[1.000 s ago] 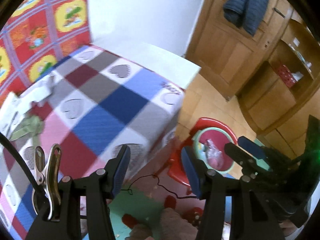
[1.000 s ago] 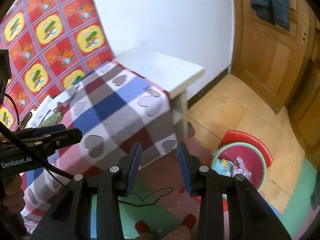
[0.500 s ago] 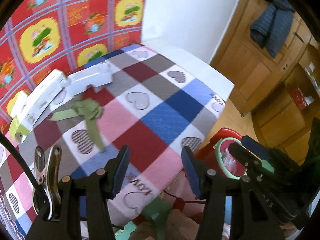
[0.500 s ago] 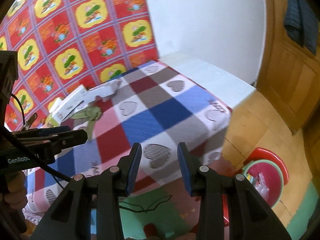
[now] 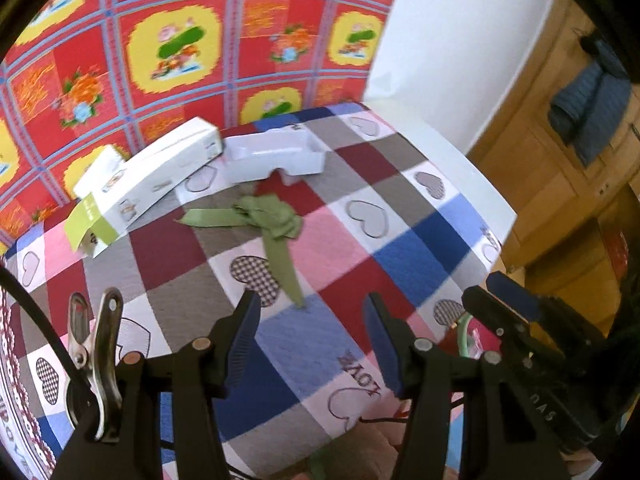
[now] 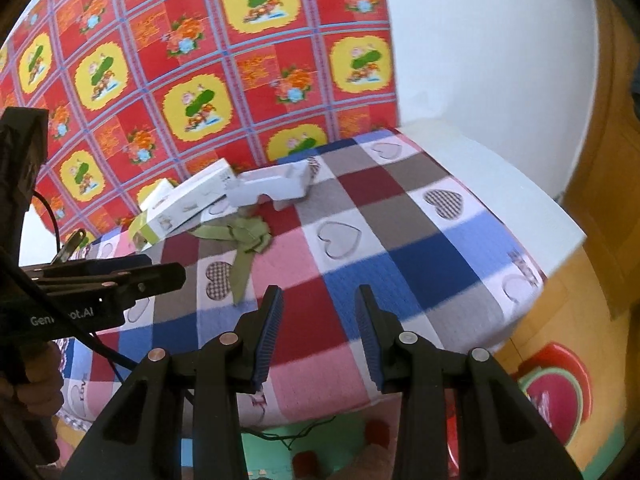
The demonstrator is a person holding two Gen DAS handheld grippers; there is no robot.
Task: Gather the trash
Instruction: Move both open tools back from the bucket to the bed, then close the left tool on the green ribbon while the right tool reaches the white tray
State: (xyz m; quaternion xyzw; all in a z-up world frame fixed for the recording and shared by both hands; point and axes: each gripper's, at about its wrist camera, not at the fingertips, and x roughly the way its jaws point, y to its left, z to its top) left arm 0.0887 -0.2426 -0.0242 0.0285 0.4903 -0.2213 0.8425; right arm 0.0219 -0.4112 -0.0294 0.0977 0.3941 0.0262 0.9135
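A green ribbon bow point(image 5: 272, 224) lies on the checkered tablecloth point(image 5: 360, 264), also seen in the right wrist view point(image 6: 244, 240). Behind it lie a long white carton with a green end point(image 5: 148, 184) and a white plastic tray insert point(image 5: 276, 156), both also in the right wrist view as carton point(image 6: 188, 204) and insert point(image 6: 276, 188). My left gripper point(image 5: 312, 340) is open and empty above the table's near part, short of the ribbon's tail. My right gripper point(image 6: 318, 332) is open and empty over the table's front. The left gripper shows in the right view point(image 6: 176, 276).
A round red and green bin point(image 6: 560, 392) with trash inside stands on the floor at the right, below the table's edge. A red patterned cloth point(image 6: 200, 80) hangs behind the table. A white bench end point(image 6: 500, 176) juts right. Wooden doors point(image 5: 560, 184) stand further right.
Both grippers have swung up and left from the floor bin toward the table. The ribbon, carton and tray insert have come into fuller view. Both grippers stay open.
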